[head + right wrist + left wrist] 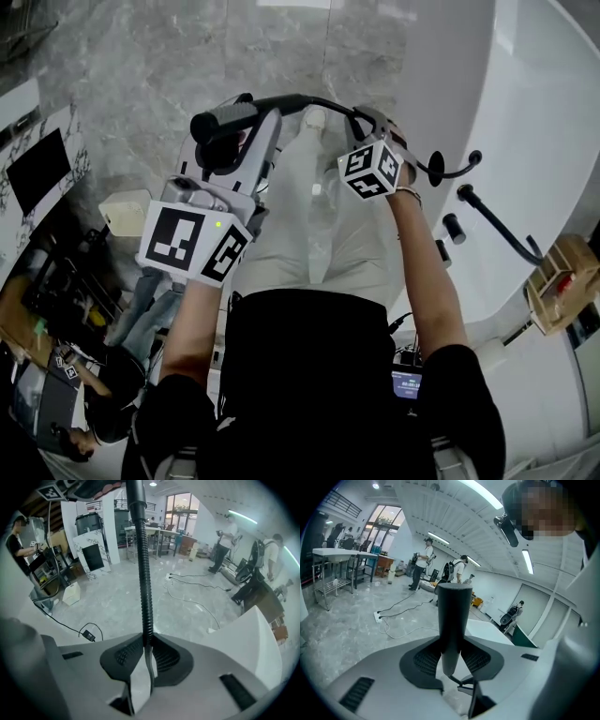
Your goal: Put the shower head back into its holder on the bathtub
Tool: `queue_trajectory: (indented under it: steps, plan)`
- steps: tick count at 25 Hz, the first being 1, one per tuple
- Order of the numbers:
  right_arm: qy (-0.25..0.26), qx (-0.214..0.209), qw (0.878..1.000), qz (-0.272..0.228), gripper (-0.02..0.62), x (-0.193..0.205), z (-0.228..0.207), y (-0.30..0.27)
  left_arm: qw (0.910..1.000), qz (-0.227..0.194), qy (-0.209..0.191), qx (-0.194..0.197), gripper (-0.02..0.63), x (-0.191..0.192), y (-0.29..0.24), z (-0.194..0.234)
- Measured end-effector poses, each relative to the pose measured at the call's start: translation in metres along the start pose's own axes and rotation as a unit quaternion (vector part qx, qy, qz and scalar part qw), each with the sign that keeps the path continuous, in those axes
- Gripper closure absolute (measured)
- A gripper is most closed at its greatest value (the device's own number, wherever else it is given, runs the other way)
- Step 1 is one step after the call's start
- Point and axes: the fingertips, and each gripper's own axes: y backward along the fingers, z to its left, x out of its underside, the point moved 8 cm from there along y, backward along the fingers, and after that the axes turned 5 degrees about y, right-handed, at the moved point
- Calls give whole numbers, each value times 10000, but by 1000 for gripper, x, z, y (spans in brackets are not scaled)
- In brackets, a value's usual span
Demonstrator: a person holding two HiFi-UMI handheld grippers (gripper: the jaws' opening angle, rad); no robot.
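The black shower head [225,122] is off the tub and held up over the floor. My left gripper [234,141] is shut on its thick handle [452,620], which stands straight up between the pads. Its ribbed black hose [300,99] arcs across to my right gripper [382,127], which is shut on the hose [145,592]. The white bathtub [544,112] lies to the right. On its rim sit black fittings: a curved hook-like piece [448,169], a knob [455,228] and a long spout [497,225]. Which one is the holder I cannot tell.
Grey marble floor [141,66] lies ahead and to the left. A cardboard box [562,281] sits by the tub at right. A black-and-white panel [37,169] and a seated person [94,394] are at left. Cables [197,599], tables and standing people show farther off.
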Motion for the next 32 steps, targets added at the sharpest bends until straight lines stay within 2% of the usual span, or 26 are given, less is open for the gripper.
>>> queue_trajectory:
  steps: [8, 15, 25, 32]
  plan:
    - [-393, 343, 9985, -190, 529, -5, -17, 79, 9989, -274, -211, 321, 462, -40, 17, -48]
    - [-950, 931, 9901, -443, 529, -8, -54, 152, 9960, -615, -188, 622, 462, -82, 19, -99]
    - [-1625, 1801, 9674, -731, 529, 19, -93, 260, 9822, -769, -774, 1526, 462, -125, 10, -195]
    - [-2029, 2322, 9469, -910, 529, 46, -110, 323, 9669, -760, -1247, 2090, 462, -141, 9, -261]
